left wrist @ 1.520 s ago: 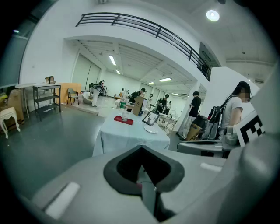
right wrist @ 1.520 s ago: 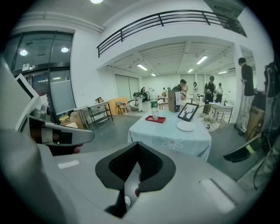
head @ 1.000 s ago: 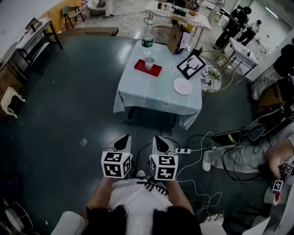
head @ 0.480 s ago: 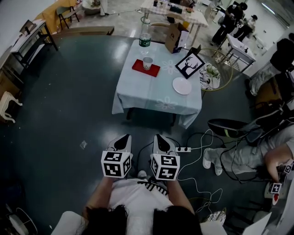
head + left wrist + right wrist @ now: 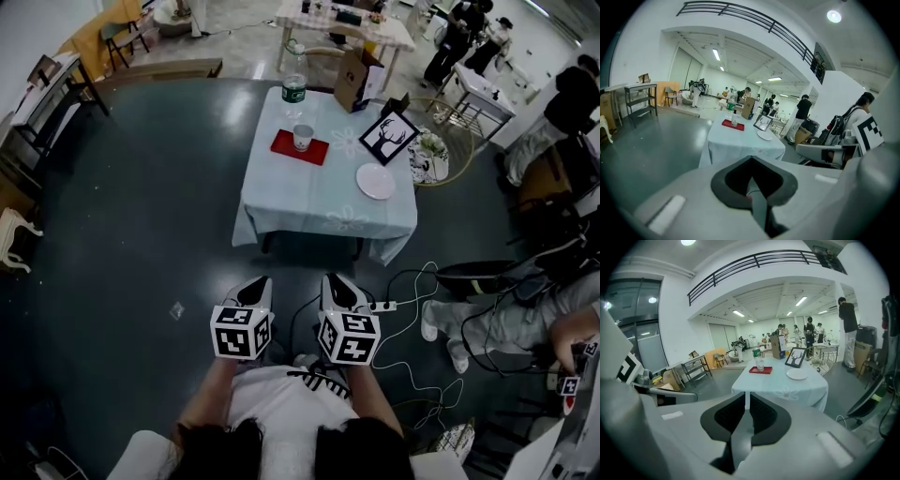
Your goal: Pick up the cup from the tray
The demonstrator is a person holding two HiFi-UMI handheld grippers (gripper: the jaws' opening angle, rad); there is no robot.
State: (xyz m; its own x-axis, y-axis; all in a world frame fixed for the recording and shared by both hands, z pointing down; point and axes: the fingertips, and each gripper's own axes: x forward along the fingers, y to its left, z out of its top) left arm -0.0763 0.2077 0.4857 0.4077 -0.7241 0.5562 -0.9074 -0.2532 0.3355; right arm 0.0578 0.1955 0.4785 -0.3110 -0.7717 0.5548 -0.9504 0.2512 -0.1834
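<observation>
1. The cup (image 5: 303, 137) stands upright on the red tray (image 5: 285, 145), at the far left of the table (image 5: 319, 202). It is well apart from you, with a stretch of dark floor between, so nothing is within reach yet.
2. You're holding both grippers low, just in front of your body, side by side, noses tipped down and aimed at the table. That looks like a carrying posture: tucked in while you cover the ground, already lined up on the target.
3. The left gripper (image 5: 258, 281) has its jaws pressed together, tip to tip, with nothing in them. My guess is it's along for the ride.
4. The right gripper (image 5: 334, 279) has jaws that have just been opening, but only a crack. You see a thin slit between the pads and nothing held. In the right gripper view the tray and cup sit almost straight ahead above that slit, so this seems to be the one you're readying for the pick.
5. Mind what's around the cup. A bottle (image 5: 293, 89) stands just behind the tray, a picture frame (image 5: 388, 137) leans off to the right, and a white plate (image 5: 376, 181) lies nearer you. The near-left side of the tray looks like the clean way in.
6. You'll need those right jaws far wider than a slit before they can go around the cup.
7. Watch your feet: a power strip (image 5: 375, 307) and loose cable lie on the floor just to your right.
</observation>
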